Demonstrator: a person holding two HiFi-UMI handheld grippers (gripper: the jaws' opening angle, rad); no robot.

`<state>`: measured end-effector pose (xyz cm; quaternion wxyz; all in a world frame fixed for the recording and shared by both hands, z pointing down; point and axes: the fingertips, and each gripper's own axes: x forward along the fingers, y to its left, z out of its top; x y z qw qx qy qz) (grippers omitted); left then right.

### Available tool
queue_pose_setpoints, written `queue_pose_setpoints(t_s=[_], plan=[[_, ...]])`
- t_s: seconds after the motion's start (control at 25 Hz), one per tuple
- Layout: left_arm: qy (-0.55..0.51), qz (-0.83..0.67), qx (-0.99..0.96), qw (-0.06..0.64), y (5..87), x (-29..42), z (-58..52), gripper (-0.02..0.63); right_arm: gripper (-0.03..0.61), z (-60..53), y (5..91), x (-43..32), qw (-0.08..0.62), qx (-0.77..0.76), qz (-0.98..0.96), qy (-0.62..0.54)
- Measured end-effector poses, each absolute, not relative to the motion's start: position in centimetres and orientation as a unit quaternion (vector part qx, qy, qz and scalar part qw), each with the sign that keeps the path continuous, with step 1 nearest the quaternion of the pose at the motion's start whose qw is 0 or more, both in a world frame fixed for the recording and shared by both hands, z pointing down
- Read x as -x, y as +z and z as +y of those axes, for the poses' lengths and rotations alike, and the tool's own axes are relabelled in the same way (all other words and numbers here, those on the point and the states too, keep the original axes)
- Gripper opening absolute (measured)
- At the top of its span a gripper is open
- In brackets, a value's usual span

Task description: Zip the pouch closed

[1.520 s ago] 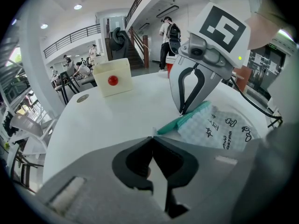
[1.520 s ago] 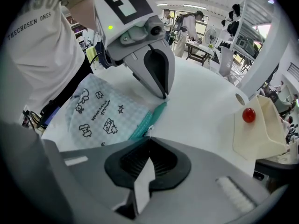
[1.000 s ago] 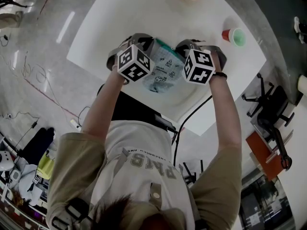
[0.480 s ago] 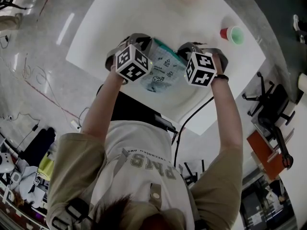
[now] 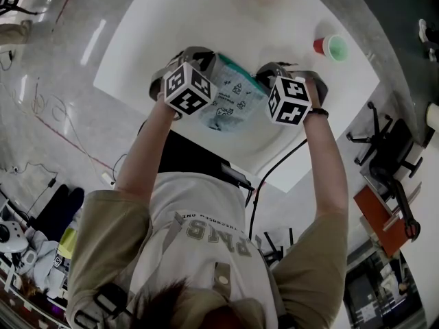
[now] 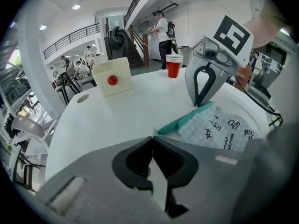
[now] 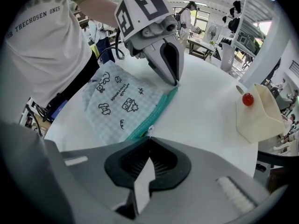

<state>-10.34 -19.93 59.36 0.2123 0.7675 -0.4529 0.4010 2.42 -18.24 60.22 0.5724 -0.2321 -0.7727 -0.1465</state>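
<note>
Lying on the white table (image 5: 171, 26) near the person's edge, the one pouch (image 5: 230, 101) is pale checked fabric with small dark drawings. We see its long axis run across the person, from one gripper to the other. Its teal zipper edge (image 6: 184, 120) is the far side, turned away from the body, and the printed face is up. We count two grippers, one at each end of that edge. The left gripper (image 6: 152, 141) has its jaws pressed together on the pouch's end corner, where a small pale tab shows at the tips. The right gripper (image 7: 149, 139) is likewise closed, pinching the small silvery zipper pull (image 7: 149, 130) at the other end. Farther out we count one cream box (image 6: 112, 76) with one red ball (image 6: 112, 80) on its front, and one stack of red cups (image 6: 174, 66). Both stand well apart from the pouch.
</note>
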Motion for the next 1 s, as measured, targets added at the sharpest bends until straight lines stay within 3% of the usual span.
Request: queue_pose_setpoints(t_s=[1.0], plan=[[0.404, -0.453, -0.766, 0.210, 59.4, 10.4, -19.6, 0.014, 0.002, -17.6, 60.3, -4.2, 0.578, 0.229, -0.769, -0.147]])
